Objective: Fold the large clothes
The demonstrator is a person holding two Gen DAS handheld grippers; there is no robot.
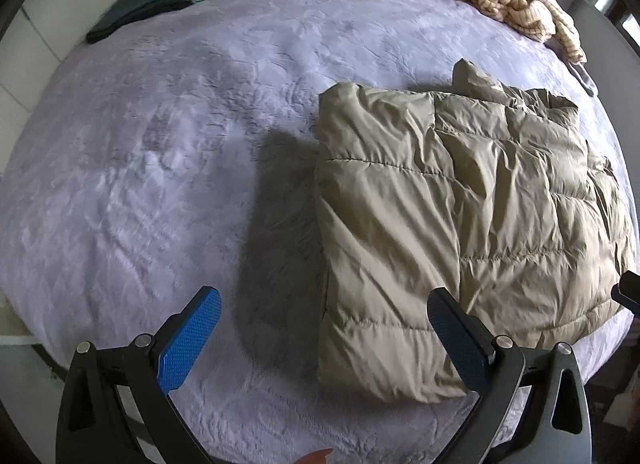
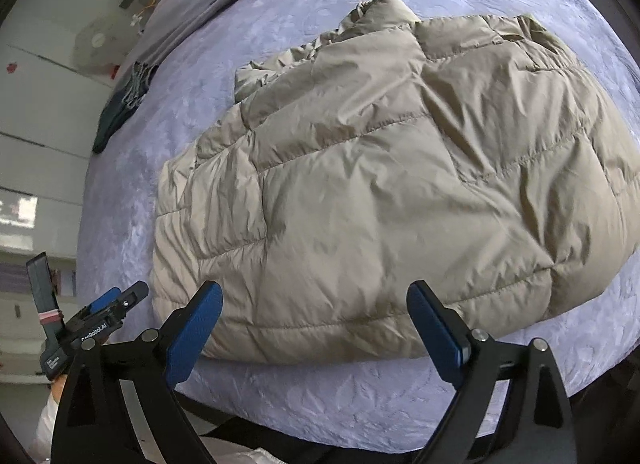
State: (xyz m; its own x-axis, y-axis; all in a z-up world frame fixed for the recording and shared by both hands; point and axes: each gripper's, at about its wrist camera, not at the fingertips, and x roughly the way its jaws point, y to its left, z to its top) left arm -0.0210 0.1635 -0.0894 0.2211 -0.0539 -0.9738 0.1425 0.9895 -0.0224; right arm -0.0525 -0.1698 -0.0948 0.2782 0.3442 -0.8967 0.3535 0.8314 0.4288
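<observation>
We held the left gripper (image 1: 324, 328) and right gripper (image 2: 314, 320) above the bed (image 1: 160, 163), fingers spread apart, holding nothing. The folded jacket (image 2: 380, 183) lay at our twelve o'clock under the right gripper, toward two o'clock from the left.

Folded khaki puffer jacket (image 1: 472, 215) on the bed.
It lies flat and quilted, sleeves tucked in, collar end pointing away, creased and puffy near the bed's edge.
</observation>
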